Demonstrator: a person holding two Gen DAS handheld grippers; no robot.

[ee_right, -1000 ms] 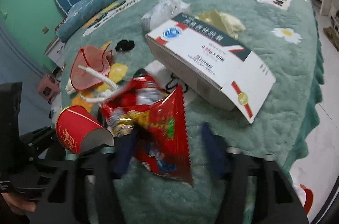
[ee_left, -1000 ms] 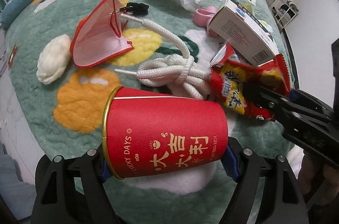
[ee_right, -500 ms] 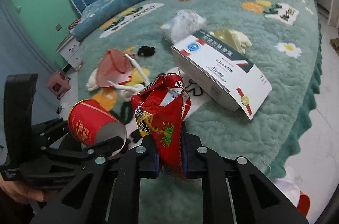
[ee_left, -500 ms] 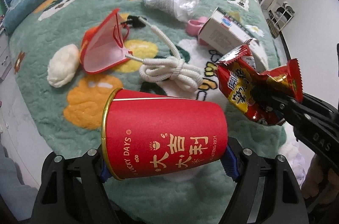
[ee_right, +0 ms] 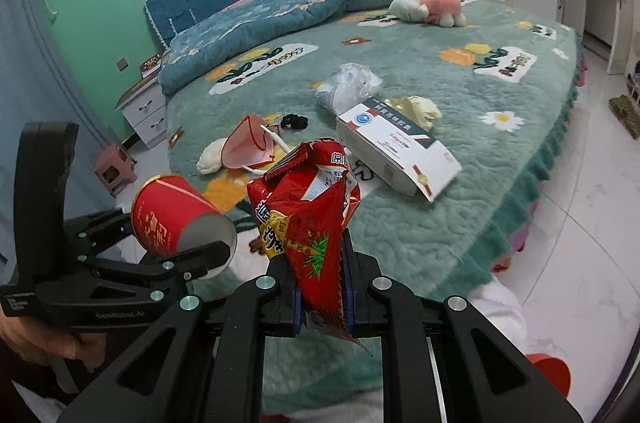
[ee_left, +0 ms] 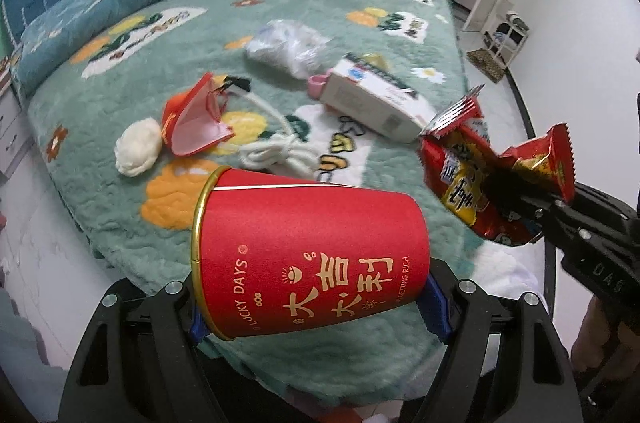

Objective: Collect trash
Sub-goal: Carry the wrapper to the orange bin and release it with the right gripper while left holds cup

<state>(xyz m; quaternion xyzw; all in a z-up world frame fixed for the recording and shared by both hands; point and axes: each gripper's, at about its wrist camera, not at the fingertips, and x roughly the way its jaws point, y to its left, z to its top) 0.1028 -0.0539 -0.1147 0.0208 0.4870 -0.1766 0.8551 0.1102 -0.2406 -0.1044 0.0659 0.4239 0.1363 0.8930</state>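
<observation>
Off the near edge of the bed (ee_right: 500, 191), the left gripper (ee_left: 312, 299) clamps a red cup (ee_left: 308, 255) lying sideways, mouth leftward, and the right gripper (ee_right: 322, 303) pinches a red wrapper (ee_right: 308, 211) upright; both are lifted clear of the blanket. Behind them lie a rope (ee_left: 276, 151), a pink mask (ee_left: 192, 119) beside a white wad (ee_left: 138, 151), and a box (ee_right: 394, 151). Farther back sit a plastic bag (ee_right: 348, 87) and a plush toy (ee_right: 424, 5).

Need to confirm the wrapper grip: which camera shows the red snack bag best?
Right wrist view: the red snack bag fills the centre, pinched between the right gripper. The left wrist view shows it crumpled at the right edge.
</observation>
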